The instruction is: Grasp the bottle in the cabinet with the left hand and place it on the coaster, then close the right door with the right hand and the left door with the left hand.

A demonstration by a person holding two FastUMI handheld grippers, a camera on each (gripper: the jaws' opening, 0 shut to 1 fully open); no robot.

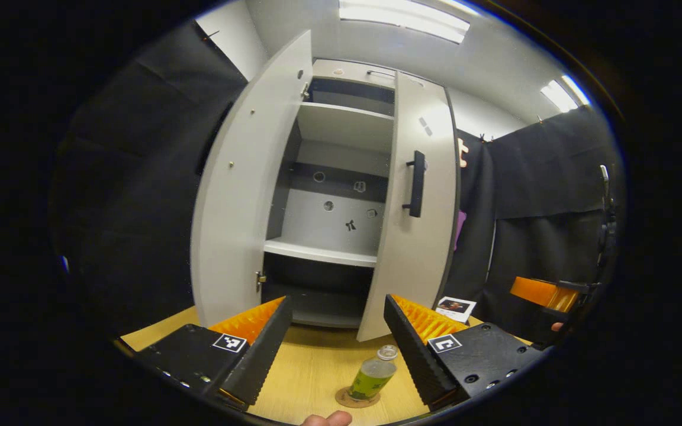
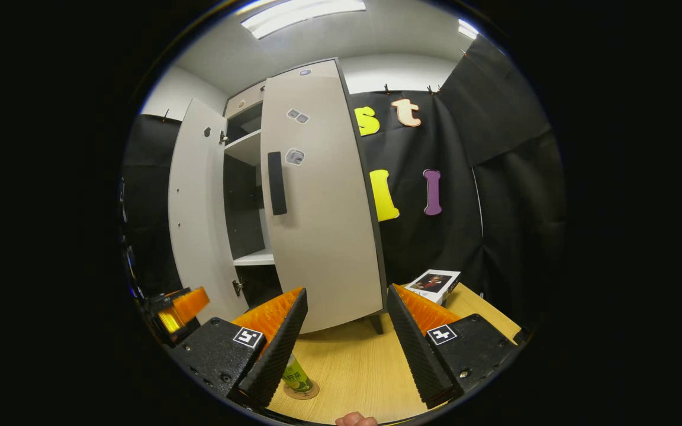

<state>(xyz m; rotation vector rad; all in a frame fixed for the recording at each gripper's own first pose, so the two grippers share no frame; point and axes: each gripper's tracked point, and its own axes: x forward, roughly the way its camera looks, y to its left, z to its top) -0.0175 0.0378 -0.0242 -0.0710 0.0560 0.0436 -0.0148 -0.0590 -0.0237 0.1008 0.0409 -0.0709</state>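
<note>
The bottle (image 1: 372,376) stands on the coaster (image 1: 357,398), low between the left gripper (image 1: 336,340)'s open, empty jaws. The right gripper (image 2: 347,337)'s jaws gape empty too. Next, push the right door (image 2: 317,195) flat and slow, clear of the bottle.

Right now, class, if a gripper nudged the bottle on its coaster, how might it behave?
The bottle looks tall and narrow on the small coaster, so it could tip. It seems clear plastic, probably light and smooth, perhaps slippery.
</note>
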